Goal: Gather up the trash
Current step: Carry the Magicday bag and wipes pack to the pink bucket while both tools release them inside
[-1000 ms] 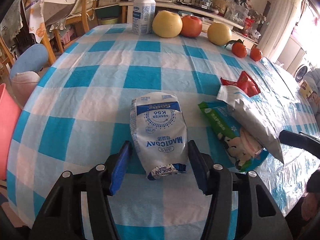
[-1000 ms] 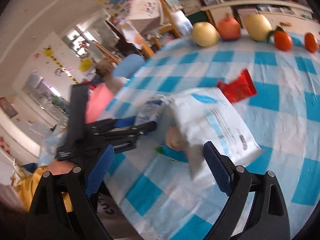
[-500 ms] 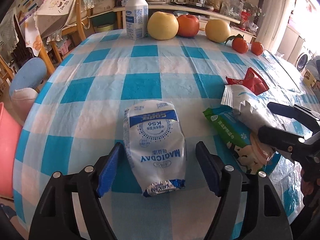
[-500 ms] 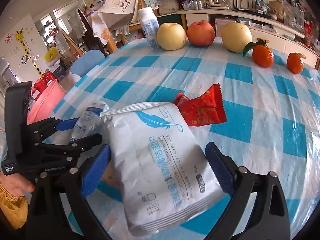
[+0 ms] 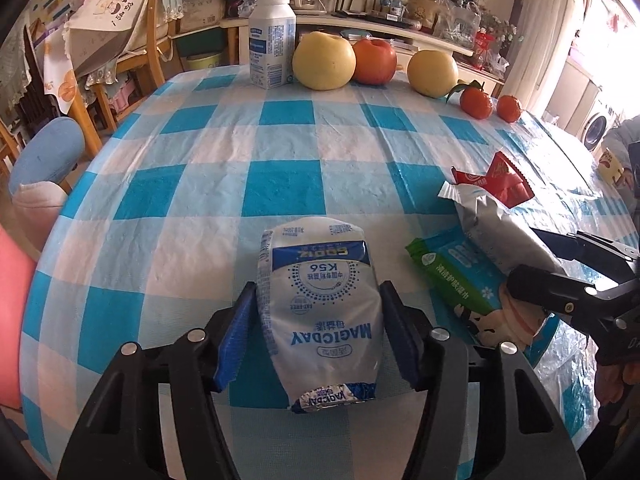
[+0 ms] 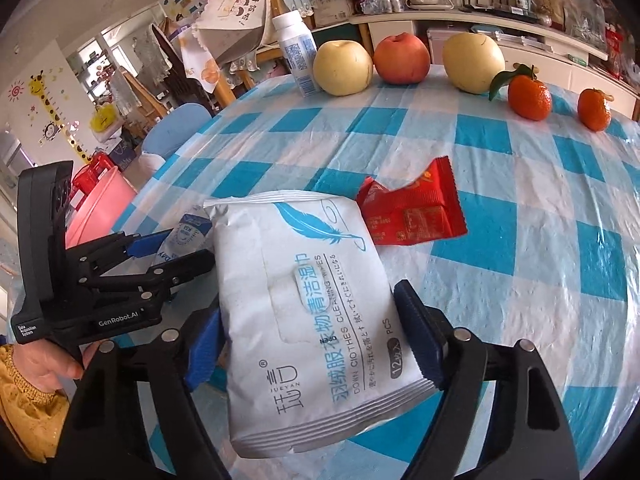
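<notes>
We see our left claw [image 5: 318, 334] down over the milk pouch [image 5: 318, 312] on the checked desk [image 5: 224, 148], its jaws just having closed in so the blue pads [image 5: 236, 340] press on both long sides of the pouch. Just right of the pouch lies a green packet [image 5: 460, 272], and a white wipes pack [image 6: 316, 300] rests partly on top of it. Our right claw [image 6: 316, 336] straddles that wipes pack; its jaws have also been closing, and the pads [image 6: 420, 336] sit against the pack's edges, though we cannot tell how firmly they squeeze. Beyond the wipes pack, touching its far corner, is a red wrapper [image 6: 412, 212]. At the desk's far edge, well away from the pouch, stand a white bottle [image 5: 272, 40], three large fruits [image 5: 324, 62] and two small oranges [image 6: 530, 96]. A hand [image 6: 48, 372] in a yellow sleeve holds the left claw's grip.
</notes>
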A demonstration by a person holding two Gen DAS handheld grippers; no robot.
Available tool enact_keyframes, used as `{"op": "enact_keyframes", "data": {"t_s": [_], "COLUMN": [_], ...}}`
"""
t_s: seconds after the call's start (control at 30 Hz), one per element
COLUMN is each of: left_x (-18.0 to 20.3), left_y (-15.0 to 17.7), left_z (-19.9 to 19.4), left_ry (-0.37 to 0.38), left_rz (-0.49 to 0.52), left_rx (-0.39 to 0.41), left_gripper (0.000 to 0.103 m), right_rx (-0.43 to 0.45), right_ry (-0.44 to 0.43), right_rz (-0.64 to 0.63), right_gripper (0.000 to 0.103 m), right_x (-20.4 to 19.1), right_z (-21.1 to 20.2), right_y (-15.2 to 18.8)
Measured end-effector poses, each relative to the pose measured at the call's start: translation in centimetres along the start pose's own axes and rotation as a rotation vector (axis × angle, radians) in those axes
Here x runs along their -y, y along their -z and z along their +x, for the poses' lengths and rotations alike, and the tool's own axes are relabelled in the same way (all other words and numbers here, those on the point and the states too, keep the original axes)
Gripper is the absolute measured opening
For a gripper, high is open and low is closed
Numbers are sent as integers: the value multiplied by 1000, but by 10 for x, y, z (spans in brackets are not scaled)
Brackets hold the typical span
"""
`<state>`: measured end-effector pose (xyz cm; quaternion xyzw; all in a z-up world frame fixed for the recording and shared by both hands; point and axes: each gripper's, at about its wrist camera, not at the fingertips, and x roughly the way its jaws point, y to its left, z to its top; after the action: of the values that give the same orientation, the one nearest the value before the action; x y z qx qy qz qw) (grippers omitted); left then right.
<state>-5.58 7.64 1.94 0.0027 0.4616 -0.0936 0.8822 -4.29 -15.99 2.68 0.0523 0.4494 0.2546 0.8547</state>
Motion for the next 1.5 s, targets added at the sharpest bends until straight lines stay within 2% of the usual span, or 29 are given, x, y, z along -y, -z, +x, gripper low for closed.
{"op": "enact_keyframes", "data": {"t_s": [0.1, 0.4, 0.53, 1.2, 1.5], "left_x": [-3, -8, -10, -22, -34], "left_y": [0, -2, -3, -2, -3], "left_z": [-1, -10, -13, -38, -56], "left_ry": [18, 59, 74, 124, 149], "left_rz": [-15, -46, -55, -74, -94], "left_rx": [2, 25, 34, 97, 143], "left_gripper": [61, 61, 61, 61, 61], "right_rx": [7, 64, 86, 151, 193], "right_ry": [5, 47, 63, 229, 227], "right_rz": [16, 34, 26, -19, 2], "right_gripper": [76, 57, 44, 24, 19], "right_x": [-1, -9, -13, -39, -55], "right_z": [-2, -14, -19, -26, -40], "right_y": [0, -3, -4, 4, 4]}}
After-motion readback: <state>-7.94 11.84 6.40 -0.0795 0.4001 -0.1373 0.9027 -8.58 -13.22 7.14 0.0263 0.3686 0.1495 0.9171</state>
